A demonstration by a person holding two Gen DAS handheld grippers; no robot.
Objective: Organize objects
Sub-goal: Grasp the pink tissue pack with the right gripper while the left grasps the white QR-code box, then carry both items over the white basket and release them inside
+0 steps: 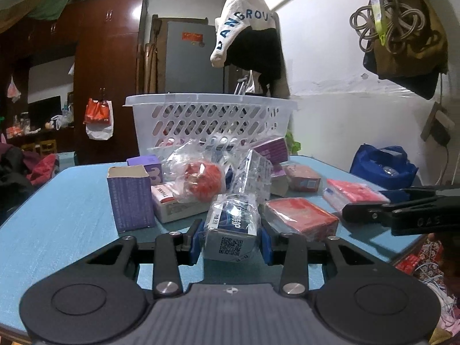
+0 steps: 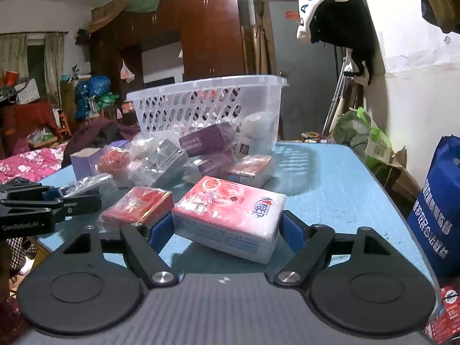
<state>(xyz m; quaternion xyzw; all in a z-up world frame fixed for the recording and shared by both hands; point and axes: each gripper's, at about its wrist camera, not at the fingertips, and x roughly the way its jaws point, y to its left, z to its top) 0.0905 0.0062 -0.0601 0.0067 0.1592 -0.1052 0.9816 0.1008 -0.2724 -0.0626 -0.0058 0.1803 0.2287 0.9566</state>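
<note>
**Both grippers low over the near edge**

The left gripper (image 1: 230,241) points slightly downward, its blue pads (image 1: 195,240) pressed against both sides of a plastic-wrapped box (image 1: 231,224). The right gripper (image 2: 227,230) is tilted down likewise, its jaws spread wide with the blue pads (image 2: 291,228) at either side of a tissue pack (image 2: 230,215); whether they press it cannot be told.

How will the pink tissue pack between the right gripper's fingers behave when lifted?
The tissue pack looks soft, so it will probably squash under the right gripper. Its glossy wrap may slip. It seems light, and likely sags little.
</note>
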